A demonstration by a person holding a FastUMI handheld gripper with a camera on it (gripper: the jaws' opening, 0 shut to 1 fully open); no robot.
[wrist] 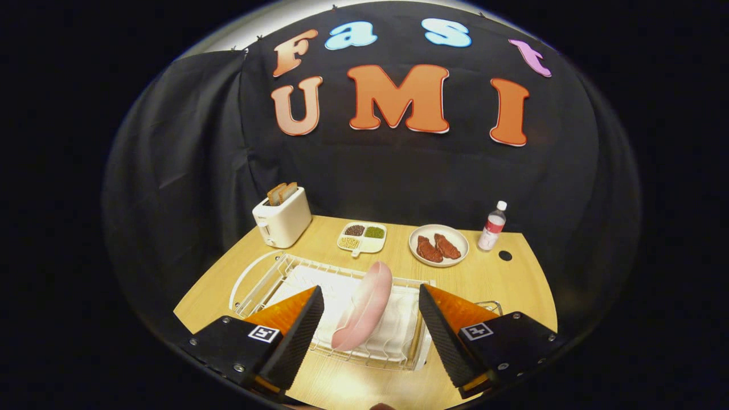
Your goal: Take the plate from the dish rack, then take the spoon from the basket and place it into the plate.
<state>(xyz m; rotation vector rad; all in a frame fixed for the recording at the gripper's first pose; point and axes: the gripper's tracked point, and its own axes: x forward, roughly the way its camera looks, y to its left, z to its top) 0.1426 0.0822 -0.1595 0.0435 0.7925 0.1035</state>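
Note:
A pink plate (364, 307) stands on edge in the wire dish rack (267, 279), leaning over a white cloth (319, 285) that lines the rack. My gripper (371, 299) hovers above the rack's near side, open, with the plate in the wide gap between the two fingers and neither finger touching it. A wire basket's rim (490, 306) pokes out just behind the right finger; what is in it is hidden.
A white toaster (282, 217) with bread slices stands at the table's back left. Beyond the rack sit a divided dish of grains (363, 237), a plate with two meat pieces (438, 246) and a small bottle (493, 226). The wooden table (512, 279) ends close on each side.

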